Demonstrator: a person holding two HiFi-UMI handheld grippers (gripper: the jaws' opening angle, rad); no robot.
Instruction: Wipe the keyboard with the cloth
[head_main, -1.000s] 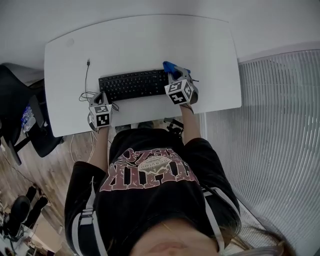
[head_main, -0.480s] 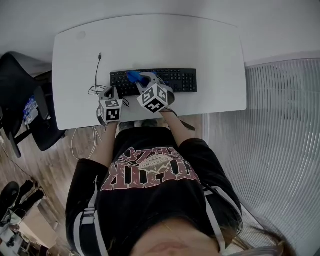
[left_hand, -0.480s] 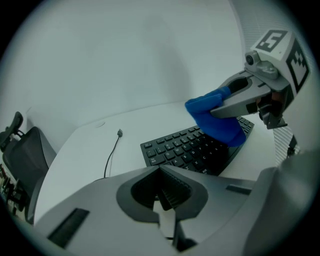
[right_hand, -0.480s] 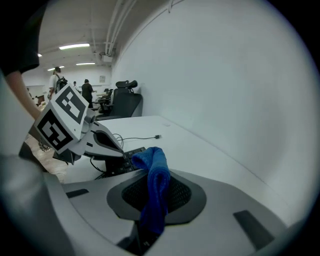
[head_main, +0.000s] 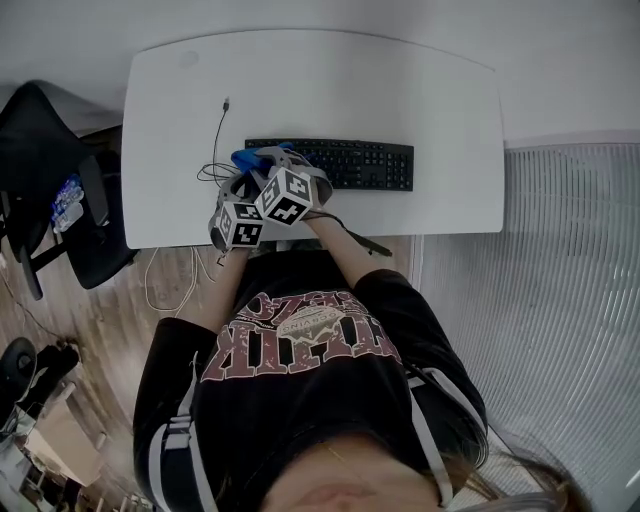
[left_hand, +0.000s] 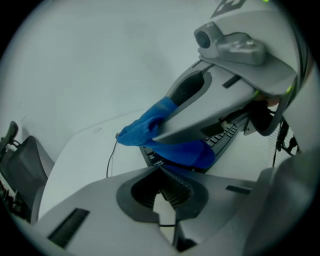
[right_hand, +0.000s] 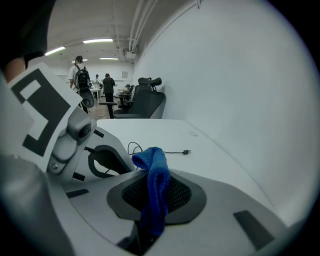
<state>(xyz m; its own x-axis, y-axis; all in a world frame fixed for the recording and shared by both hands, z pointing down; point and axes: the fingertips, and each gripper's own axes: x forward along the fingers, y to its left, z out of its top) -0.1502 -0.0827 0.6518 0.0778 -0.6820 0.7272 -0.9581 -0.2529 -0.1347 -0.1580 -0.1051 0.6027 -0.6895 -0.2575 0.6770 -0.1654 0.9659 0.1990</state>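
Right claw (right_hand: 151, 200) pinches the cloth (right_hand: 154, 162); left claw (left_hand: 166, 196), closed, sits just beside it.

Table (head_main: 420, 90) in front of person (head_main: 300, 350). Keyboard (head_main: 365, 163) on table, centre, parallel to near edge. Cable (head_main: 216, 140) on table left of keyboard, plug end toward far side. Right gripper (head_main: 262, 160) at keyboard's left end, cloth (head_main: 247, 157) between its jaws, cloth lying on keyboard's left end. Left gripper (head_main: 238, 188) just beside right gripper, nearer person, by table's near edge. Chair (head_main: 50, 190) on floor left of table.

Blue cloth (right_hand: 154, 192), black keyboard (head_main: 370, 165), white table (head_main: 400, 90).
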